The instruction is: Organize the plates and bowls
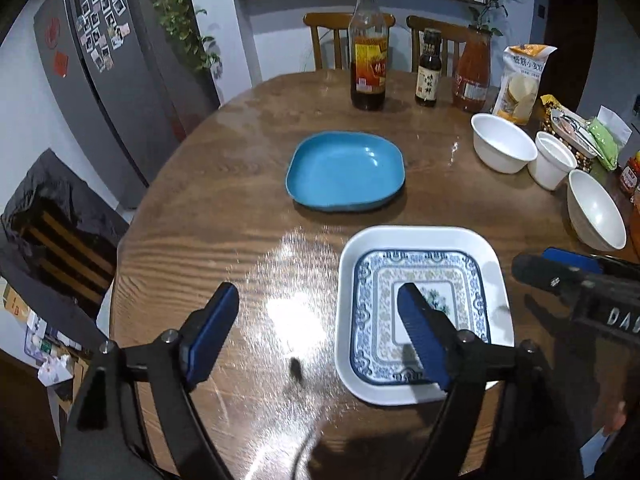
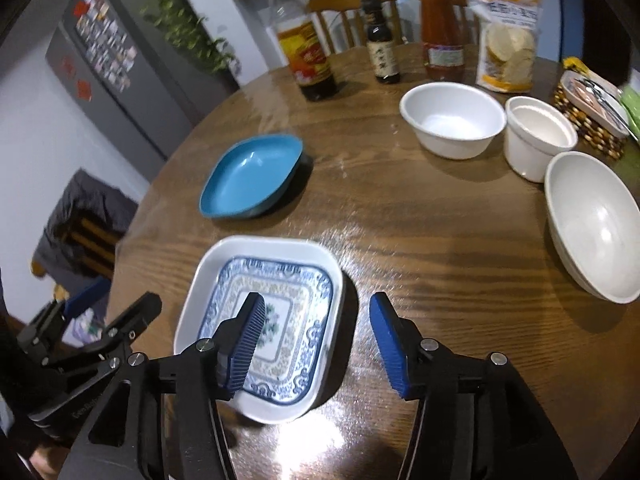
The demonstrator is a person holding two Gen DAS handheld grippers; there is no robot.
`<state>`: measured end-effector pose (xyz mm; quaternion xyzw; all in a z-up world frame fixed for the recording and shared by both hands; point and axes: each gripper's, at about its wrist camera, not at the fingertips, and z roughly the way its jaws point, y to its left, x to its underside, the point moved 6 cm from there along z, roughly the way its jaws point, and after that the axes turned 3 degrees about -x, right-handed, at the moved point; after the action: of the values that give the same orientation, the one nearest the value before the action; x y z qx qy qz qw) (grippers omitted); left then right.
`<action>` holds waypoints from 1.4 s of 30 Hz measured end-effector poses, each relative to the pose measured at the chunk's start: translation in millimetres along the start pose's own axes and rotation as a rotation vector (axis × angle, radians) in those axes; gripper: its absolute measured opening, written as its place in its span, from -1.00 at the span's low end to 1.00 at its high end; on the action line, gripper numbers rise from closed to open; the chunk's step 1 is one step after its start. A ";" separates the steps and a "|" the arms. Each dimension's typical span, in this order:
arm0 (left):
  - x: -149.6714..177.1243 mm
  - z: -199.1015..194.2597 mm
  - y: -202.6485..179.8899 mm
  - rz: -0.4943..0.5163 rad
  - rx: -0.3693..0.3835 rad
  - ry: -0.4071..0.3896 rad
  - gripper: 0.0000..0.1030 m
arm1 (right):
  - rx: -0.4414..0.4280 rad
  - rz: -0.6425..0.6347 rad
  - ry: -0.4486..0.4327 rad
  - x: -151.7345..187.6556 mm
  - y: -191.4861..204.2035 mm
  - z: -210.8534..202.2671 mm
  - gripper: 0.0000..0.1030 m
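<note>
Plates sit nested at the near edge of the round wooden counter [image 1: 224, 184]: a blue-patterned square plate [image 1: 424, 280] lies inside a larger white square plate [image 1: 424, 236], and both rest flat on the wood. The left gripper [image 1: 320, 334] hangs above them with its jaws spread wide, one blue pad over bare wood to the left and the other over the patterned plate; nothing is pinched between them. The right gripper [image 2: 318, 342] hovers over the same stack, jaws spread as well, its left pad above the patterned plate's middle and its right pad above the counter just beside the white plate's right rim, gripping nothing. Farther in, a blue square dish [image 1: 346, 170] sits alone near the counter's middle, apart from the stack. Along the right side stand three white vessels close together: a wide white bowl [image 2: 452, 120], a straight-sided white cup [image 2: 538, 136] just beside it, and a large white bowl [image 2: 596, 224] nearest the edge. At the far side stand a tall sauce bottle [image 1: 369, 48], a small dark bottle [image 1: 427, 70], an orange-red bottle [image 1: 473, 74] and a bag of flour [image 1: 520, 84].
</note>
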<state>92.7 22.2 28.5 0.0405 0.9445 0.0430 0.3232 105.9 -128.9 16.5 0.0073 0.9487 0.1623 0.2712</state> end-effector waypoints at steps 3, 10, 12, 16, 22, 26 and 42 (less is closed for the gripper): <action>-6.6 0.0 1.4 -0.003 0.005 -0.013 0.59 | 0.008 0.031 -0.032 -7.1 -5.3 -7.0 0.11; -20.8 3.1 -0.4 -0.003 0.015 -0.023 0.60 | 0.039 0.047 -0.058 -19.6 -10.3 -15.4 0.12; -24.0 5.1 -1.7 -0.003 0.018 -0.023 0.60 | 0.047 0.050 -0.064 -24.1 -10.9 -16.1 0.12; -30.7 12.4 -3.8 0.004 0.028 -0.014 0.60 | 0.057 0.043 -0.062 -30.9 -10.4 -13.4 0.12; -45.6 35.8 0.7 0.008 0.022 0.011 0.60 | 0.084 0.020 -0.033 -49.1 -8.5 5.2 0.12; -58.6 63.4 5.4 -0.020 0.038 0.042 0.60 | 0.078 0.022 -0.007 -63.6 -6.6 27.2 0.12; -85.2 157.4 28.2 -0.173 0.054 0.205 -0.34 | 0.009 0.003 0.144 -88.8 22.4 139.6 0.11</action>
<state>257.8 50.0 -40.7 -0.0372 0.9734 -0.0065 0.2262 252.1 -74.3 -42.7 -0.0017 0.9665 0.1585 0.2019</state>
